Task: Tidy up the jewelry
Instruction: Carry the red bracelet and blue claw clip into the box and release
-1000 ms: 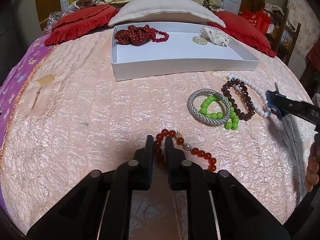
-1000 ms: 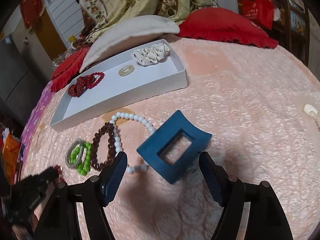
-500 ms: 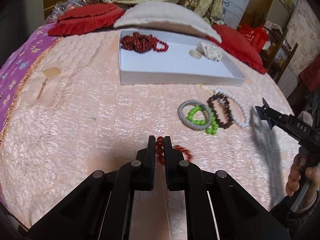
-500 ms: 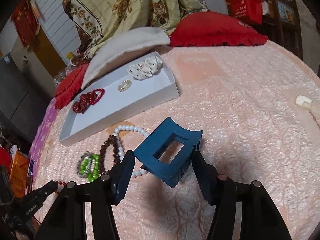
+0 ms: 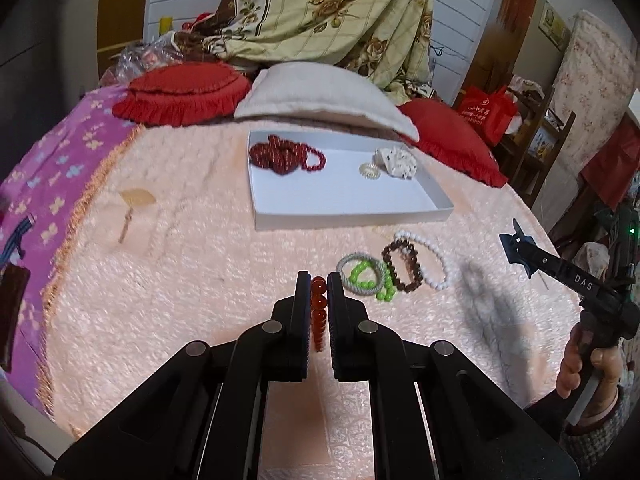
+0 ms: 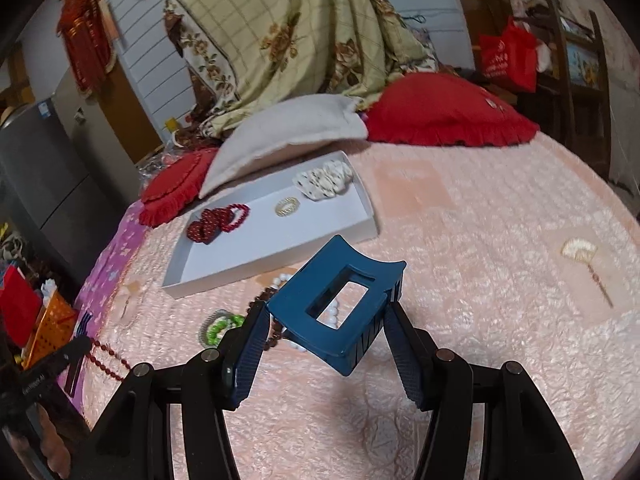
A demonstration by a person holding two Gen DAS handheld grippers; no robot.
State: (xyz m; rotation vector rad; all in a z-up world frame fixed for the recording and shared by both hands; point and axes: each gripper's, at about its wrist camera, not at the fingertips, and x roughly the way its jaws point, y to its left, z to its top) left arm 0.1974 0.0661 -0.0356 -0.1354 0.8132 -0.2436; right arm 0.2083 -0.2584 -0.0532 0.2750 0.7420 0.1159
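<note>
My left gripper (image 5: 319, 280) is shut on an orange-red bead bracelet (image 5: 318, 312) and holds it above the pink bedspread; the beads hang from it in the right wrist view (image 6: 108, 358). My right gripper (image 6: 326, 320) is shut on a blue hair claw clip (image 6: 340, 304), lifted off the bed. The white tray (image 5: 352, 212) lies ahead and holds a dark red scrunchie with red beads (image 5: 282, 154), a small pearl ring (image 5: 370, 171) and a white scrunchie (image 5: 396, 162). A grey bangle (image 5: 352, 266), green beads (image 5: 370, 280), brown beads (image 5: 402, 266) and white beads (image 5: 434, 258) lie in front of the tray.
Red cushions (image 5: 182, 94) and a white pillow (image 5: 320, 98) lie behind the tray. A fan-shaped hairpin (image 5: 134, 204) lies at the left, another in the right wrist view (image 6: 582, 256). A purple sheet (image 5: 36, 184) covers the bed's left edge.
My left gripper has risen and pulled back with the bead bracelet, lifting it off the bed. My right gripper has closed on the blue claw clip and lifted it.
</note>
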